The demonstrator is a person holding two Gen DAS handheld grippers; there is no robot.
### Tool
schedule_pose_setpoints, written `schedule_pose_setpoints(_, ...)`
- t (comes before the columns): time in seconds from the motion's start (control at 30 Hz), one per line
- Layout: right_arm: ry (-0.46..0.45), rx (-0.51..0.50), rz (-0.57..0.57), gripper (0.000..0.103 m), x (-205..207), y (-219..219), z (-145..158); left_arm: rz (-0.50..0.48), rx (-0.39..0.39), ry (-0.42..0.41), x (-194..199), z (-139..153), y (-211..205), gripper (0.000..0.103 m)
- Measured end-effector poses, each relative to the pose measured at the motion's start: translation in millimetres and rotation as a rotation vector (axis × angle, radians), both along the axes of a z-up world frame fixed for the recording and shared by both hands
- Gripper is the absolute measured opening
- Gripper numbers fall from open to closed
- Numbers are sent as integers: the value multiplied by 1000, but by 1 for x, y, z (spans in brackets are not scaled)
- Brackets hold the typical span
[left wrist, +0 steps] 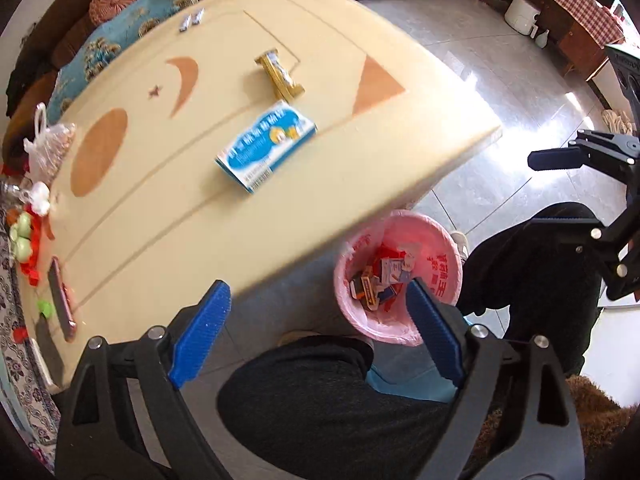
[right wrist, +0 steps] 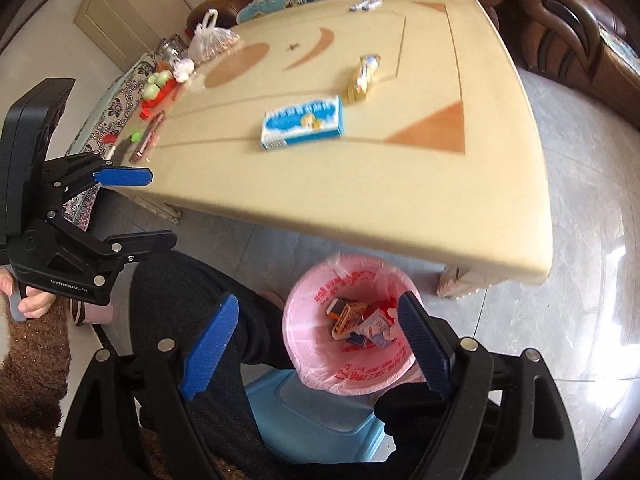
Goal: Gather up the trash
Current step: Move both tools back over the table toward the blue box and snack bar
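- We are holding the left gripper [left wrist: 320, 330] with its blue pads spread wide at the bottom of the left wrist view, and nothing is sitting between them.
- We are holding the right gripper [right wrist: 318, 346] spread the same way at the bottom of the right wrist view, also gripping nothing.
- In each view the other gripper is showing at the frame edge: the right one at the right edge of the left view, the left one at the left edge of the right view, with a hand [right wrist: 34, 300] gripping its handle.
- Both grippers are pointing down over the bin [left wrist: 442, 246], which is standing on the floor just below the table [left wrist: 168, 208] edge, lower centre-right of both frames.
- The bin is wearing a pink liner and is holding several small boxes [right wrist: 348, 316] and red scraps.
- Our dark-trousered legs [left wrist: 320, 400] are sitting beside the bin, above a blue stool [right wrist: 304, 420].
- On the table, a blue carton [left wrist: 266, 146] is lying near the middle of the frame, and a gold wrapper [left wrist: 280, 74] is lying just above it, apart from it.
- Two small silver wrappers [left wrist: 192, 20] are lying near the table's far edge, at the upper left.
- A tied clear bag [left wrist: 50, 144], green and red bits [left wrist: 26, 236] and a pink phone-like slab [left wrist: 62, 304] are crowding the table's left side.
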State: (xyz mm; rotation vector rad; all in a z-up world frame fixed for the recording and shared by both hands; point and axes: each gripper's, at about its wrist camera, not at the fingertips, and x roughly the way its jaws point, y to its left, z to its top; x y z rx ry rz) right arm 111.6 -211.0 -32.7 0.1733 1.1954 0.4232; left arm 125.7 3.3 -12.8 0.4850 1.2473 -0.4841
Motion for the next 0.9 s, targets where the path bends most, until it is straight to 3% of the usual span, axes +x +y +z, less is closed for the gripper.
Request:
schedule_pose_setpoints(0.17,-38,-15,-1,82,46,1,62,-18,9,-66,36,57,4,87)
schedule_pose_setpoints(0.43,-56,-17,-49,82,127,3,113,-36,54,-69,87,89,16,87)
schedule_pose_setpoints(0.6,-15,6,-84,82,178,10,109,-112,64,-53,102,80,13,87)
schedule_pose_setpoints(0.9,87,20,-108,82,245,17,62,-177,84,26,134,30,0,87)
